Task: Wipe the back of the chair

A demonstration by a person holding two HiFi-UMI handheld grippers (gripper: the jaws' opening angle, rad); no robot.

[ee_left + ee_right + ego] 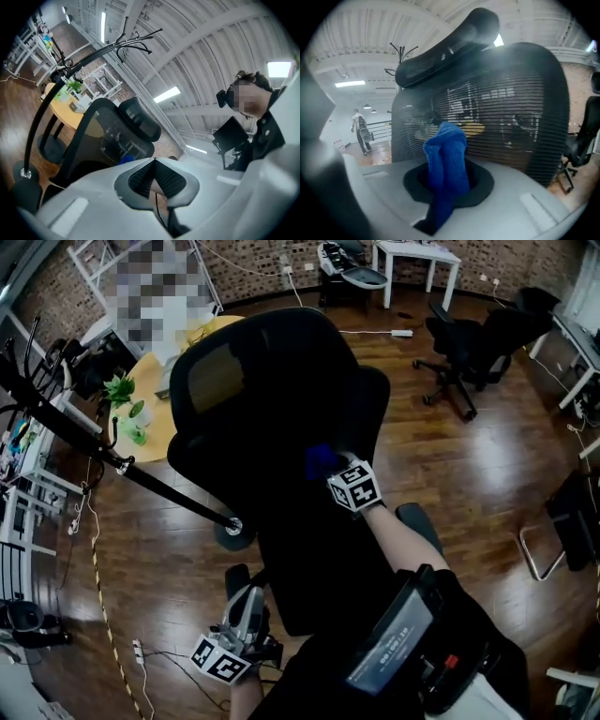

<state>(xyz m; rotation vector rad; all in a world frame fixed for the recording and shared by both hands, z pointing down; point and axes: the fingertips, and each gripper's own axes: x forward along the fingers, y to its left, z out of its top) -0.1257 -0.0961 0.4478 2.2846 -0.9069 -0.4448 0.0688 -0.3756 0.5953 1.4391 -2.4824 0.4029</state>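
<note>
The black mesh back of an office chair (506,117) stands upright straight ahead of the right tool (447,183), its headrest (445,47) on top and its long axis running top to bottom. The right tool is pinching a bunched blue cloth (446,159), whose free end points at the middle of the mesh. The cloth is very close to it, but no view settles whether the two touch.

From the head view, the person stands behind the chair (272,409) with the right arm reaching out, so the right tool (330,470) and its cloth (319,461) are by far the nearer to the work. The left tool (246,610) hangs low beside the person, well apart from the chair's back. Its own view shows the left tool (155,180) pressed together with nothing between the pads.

A black coat stand (122,465) sits just beside the chair on the person's left, and strokes across the mesh toward that side would likely come near its pole. Beyond the chair is a round yellow table (150,432) carrying a small green plant (122,390). A second office chair (459,352) stands well apart on the wooden floor (469,484) to the right.
</note>
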